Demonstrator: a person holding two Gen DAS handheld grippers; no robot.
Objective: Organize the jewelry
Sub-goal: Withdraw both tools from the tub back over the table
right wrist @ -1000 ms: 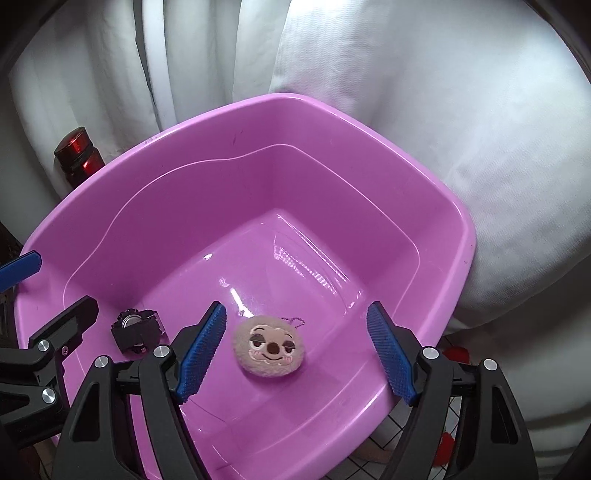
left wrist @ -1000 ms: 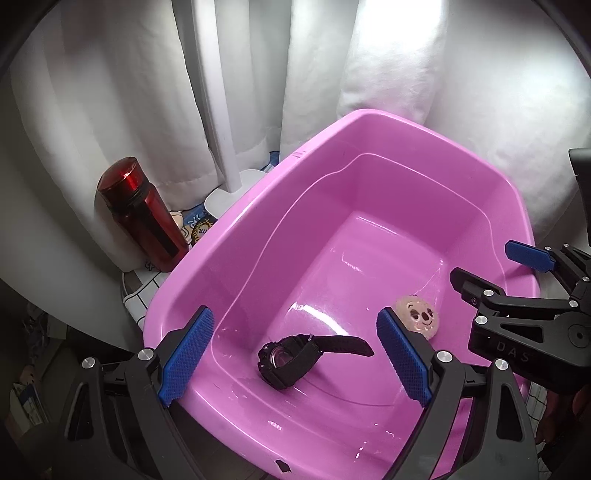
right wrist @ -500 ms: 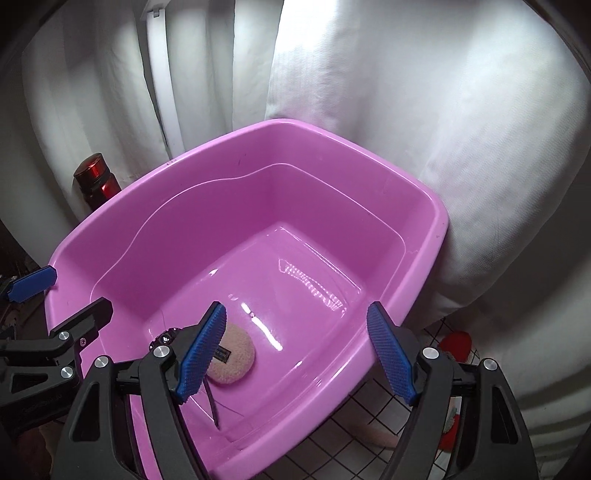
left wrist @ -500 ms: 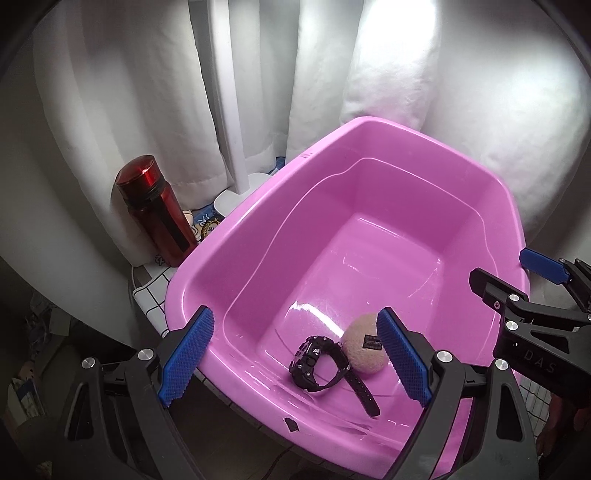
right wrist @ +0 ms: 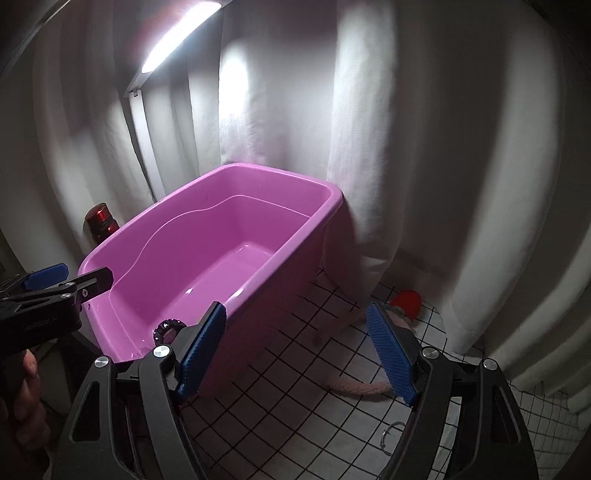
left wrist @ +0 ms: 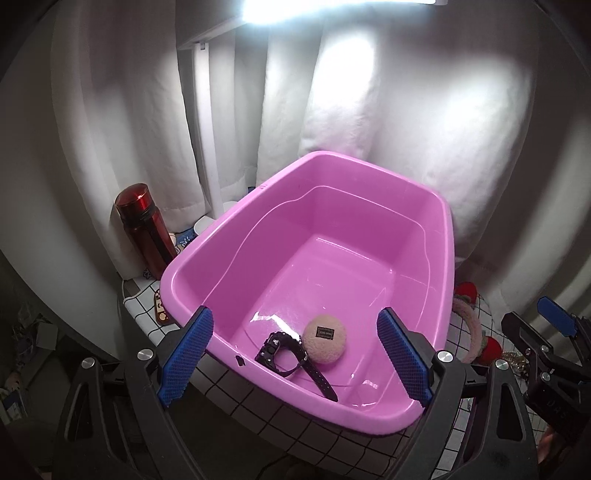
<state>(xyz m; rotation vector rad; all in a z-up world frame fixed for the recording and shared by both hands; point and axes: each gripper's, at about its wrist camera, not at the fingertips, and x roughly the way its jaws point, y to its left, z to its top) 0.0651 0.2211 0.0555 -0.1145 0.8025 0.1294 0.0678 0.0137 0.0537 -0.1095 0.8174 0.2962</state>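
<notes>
We hold both grippers, left [left wrist: 293,358] and right [right wrist: 297,350], with fingers spread wide and empty; the watch [left wrist: 284,352] and plush charm [left wrist: 325,341] already lie in the pink tub [left wrist: 448,258], so we're likely free for the next piece

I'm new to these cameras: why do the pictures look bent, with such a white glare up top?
Left wrist view: the fisheye lens bows the curtain and darkens the corners; the lamp burns out white, and highlights streak the pink tub. Right wrist view: same bending; the lamp glares, and the edges fall dim.
</notes>
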